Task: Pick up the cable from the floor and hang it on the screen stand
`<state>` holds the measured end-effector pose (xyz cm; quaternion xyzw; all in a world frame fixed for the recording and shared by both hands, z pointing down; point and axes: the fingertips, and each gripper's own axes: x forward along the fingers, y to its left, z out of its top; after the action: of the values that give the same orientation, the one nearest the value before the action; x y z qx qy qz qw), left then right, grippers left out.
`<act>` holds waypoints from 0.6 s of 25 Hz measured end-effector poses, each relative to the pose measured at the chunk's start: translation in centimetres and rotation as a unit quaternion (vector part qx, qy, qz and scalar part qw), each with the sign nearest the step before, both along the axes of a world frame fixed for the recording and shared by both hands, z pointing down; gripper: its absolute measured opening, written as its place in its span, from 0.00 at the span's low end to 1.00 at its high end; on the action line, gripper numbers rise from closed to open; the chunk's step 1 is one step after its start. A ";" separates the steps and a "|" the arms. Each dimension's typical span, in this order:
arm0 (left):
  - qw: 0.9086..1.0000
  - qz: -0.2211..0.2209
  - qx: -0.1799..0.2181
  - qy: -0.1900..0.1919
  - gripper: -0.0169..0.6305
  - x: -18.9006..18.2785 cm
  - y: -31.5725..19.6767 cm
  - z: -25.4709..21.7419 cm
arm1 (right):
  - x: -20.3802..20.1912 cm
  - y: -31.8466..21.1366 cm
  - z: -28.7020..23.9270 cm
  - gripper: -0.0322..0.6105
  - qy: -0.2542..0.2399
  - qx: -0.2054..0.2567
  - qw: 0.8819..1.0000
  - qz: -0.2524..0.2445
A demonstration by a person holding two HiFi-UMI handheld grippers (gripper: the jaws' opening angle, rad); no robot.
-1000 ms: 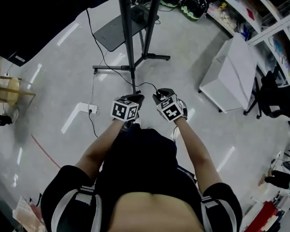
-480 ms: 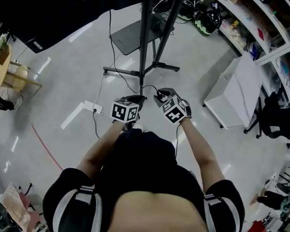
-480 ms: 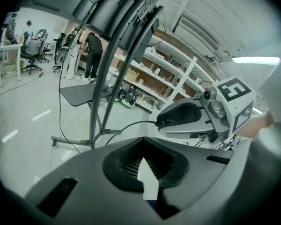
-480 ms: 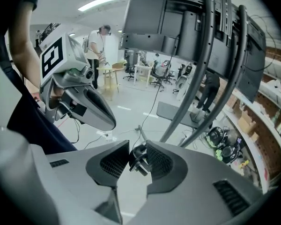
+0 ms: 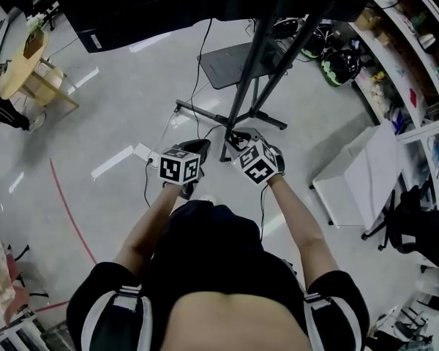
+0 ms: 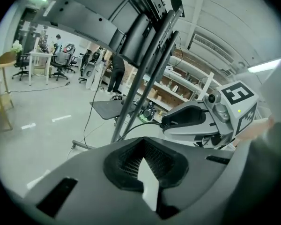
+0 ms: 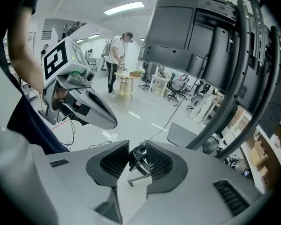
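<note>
right claw [image 7: 136,146] clamped on a bunched bit of thin black cable [image 7: 139,161]. The pads press it from both sides, jaws only partly closed. left claw [image 6: 143,150] clenched, pad tips meeting, nothing visible between them.

Head view: both claws side by side in front of the person's torso, just short of the foot of the black metal screen stand [image 5: 243,97]. The right claw is the one nearer its poles.

Cable: the gripped part is up off the floor, in front of the stand's lower poles, not on the stand. From the right claw a short run arcs toward the stand's foot. More black cable lies on the glossy grey floor [image 5: 95,115] left of the stand, passing a white power strip [image 5: 141,152]; can't tell if it's the same run.

Flat dark-grey base plate [image 5: 230,61] sits behind the stand's poles, with the big black screen [image 5: 154,6] up top. Right of the stand: white rectangular cabinet [image 5: 366,174], then open shelving [image 5: 410,57] with clutter. Far left of the stand: light wooden round tabletop [image 5: 18,72].
</note>
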<state>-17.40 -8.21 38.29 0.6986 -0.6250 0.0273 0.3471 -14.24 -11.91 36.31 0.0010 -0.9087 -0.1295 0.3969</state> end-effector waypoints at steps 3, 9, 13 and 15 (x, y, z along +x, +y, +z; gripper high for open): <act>1.000 -0.028 0.005 -0.005 0.03 -2.2 1.1 -0.7 | -2.0 0.9 -0.4 0.25 -0.002 0.005 1.000 -0.025; 0.997 -0.076 0.006 -0.005 0.03 -4.7 3.2 -1.5 | -5.1 1.7 -1.8 0.25 -0.014 0.012 0.998 -0.052; 0.997 -0.080 0.007 -0.002 0.03 -4.3 3.8 -1.7 | -6.1 2.1 -2.7 0.25 -0.026 0.029 0.997 -0.060; 0.997 -0.077 0.012 -0.001 0.03 -4.0 3.6 -2.0 | -6.4 1.9 -3.3 0.25 -0.036 0.034 0.997 -0.057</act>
<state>-21.38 -4.62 36.33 0.6524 -0.6776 -0.0064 0.3394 -20.61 -10.05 33.04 -0.0325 -0.9159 -0.1824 0.3561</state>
